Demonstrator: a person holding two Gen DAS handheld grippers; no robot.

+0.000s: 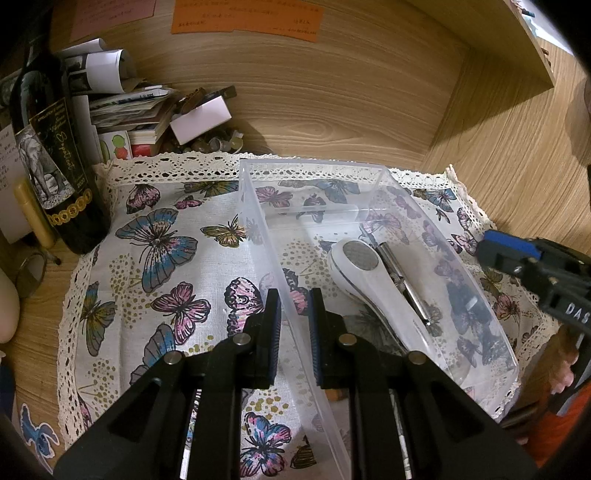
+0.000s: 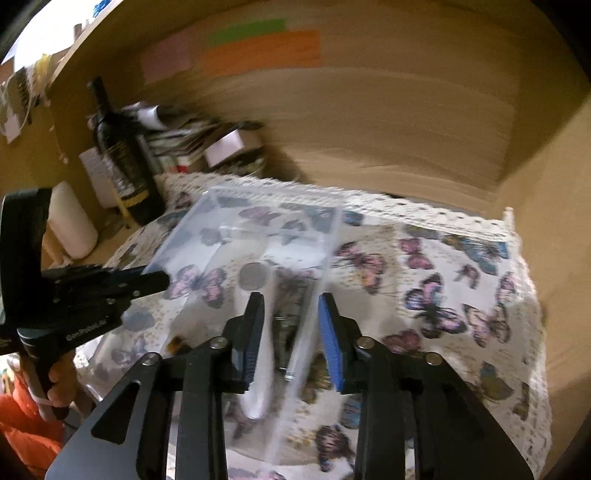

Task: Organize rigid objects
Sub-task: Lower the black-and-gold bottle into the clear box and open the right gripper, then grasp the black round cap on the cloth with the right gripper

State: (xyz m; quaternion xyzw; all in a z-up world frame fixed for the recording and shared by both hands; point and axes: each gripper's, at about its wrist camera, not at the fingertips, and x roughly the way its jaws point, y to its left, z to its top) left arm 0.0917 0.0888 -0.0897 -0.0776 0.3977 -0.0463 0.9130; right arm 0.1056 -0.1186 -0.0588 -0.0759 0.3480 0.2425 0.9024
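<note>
On a butterfly-print cloth (image 1: pixel 162 254) with a lace border, spread over a wooden desk (image 1: pixel 33 332), your left gripper (image 1: pixel 294 325) straddles the near left wall of a clear plastic bin (image 1: pixel 258 229); its jaws stand a little apart, one finger on each side of the wall, and whether the pads actually press it cannot be told. Your right gripper (image 2: pixel 291 325) does the same at the bin's right wall in the blurred right wrist view, jaws wider and not visibly touching the plastic.

Inside the bin, a white handheld device (image 1: pixel 373 273) with a round grey mesh face lies flat on the bin floor, and a slim metal tool (image 1: pixel 404 282) rests just beside it on the right. A small brown object under the left gripper is too hidden to identify.

Open cloth lies left of the bin and, in the right wrist view, right of it. Farther left, a dark wine bottle (image 1: pixel 55 177) stands at the cloth's edge, with a yellow tube (image 1: pixel 35 214) beside it. Behind, a heap of papers and booklets (image 1: pixel 125 107) and a white box (image 1: pixel 201 120) crowd the back corner. Wooden panels close the rear and right side, with an orange note (image 1: pixel 245 16) stuck high on the back wall, its writing unreadable.
</note>
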